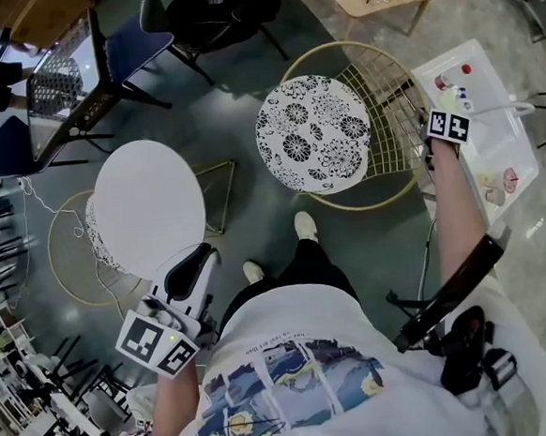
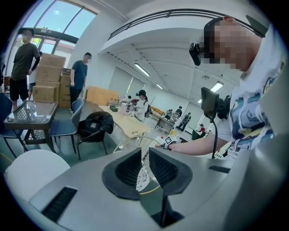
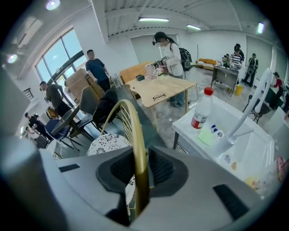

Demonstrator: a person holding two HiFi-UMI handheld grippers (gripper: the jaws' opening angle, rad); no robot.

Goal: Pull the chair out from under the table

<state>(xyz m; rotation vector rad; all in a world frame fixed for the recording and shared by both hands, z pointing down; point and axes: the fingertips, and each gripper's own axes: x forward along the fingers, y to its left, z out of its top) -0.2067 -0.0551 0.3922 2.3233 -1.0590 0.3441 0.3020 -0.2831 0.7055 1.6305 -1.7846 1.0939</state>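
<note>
The right gripper (image 1: 434,141) was clamped on the thin gold rim of the gold wire chair (image 1: 377,110), at the right side of its backrest; the right gripper view showed the tube (image 3: 135,131) pinched between the pads. The left gripper (image 1: 194,266) hung low at the near left with its jaws slightly apart and nothing between them, just beside the round white tabletop (image 1: 150,205).

The chair stood ahead of the person, between that round tabletop and the white rectangular tabletop (image 1: 502,138) on the right. Its backrest was just beside the rectangular one, and its black-and-white floral round cushion (image 1: 312,134) lay in the open.

The grip looked like the weak point. A smooth round tube held by one gripper could twist or slip once the legs dragged on the floor. A one-sided pull could also swing the chair into the right tabletop and topple the red-capped clear bottle (image 3: 202,109) there. Pulled nearer, it might catch the person's white shoes (image 1: 305,224), and the cushion might slide off.

No writing could be read. The bottle's red label and the line of print on the T-shirt were too small, and the gripper cubes bore only square markers.
</note>
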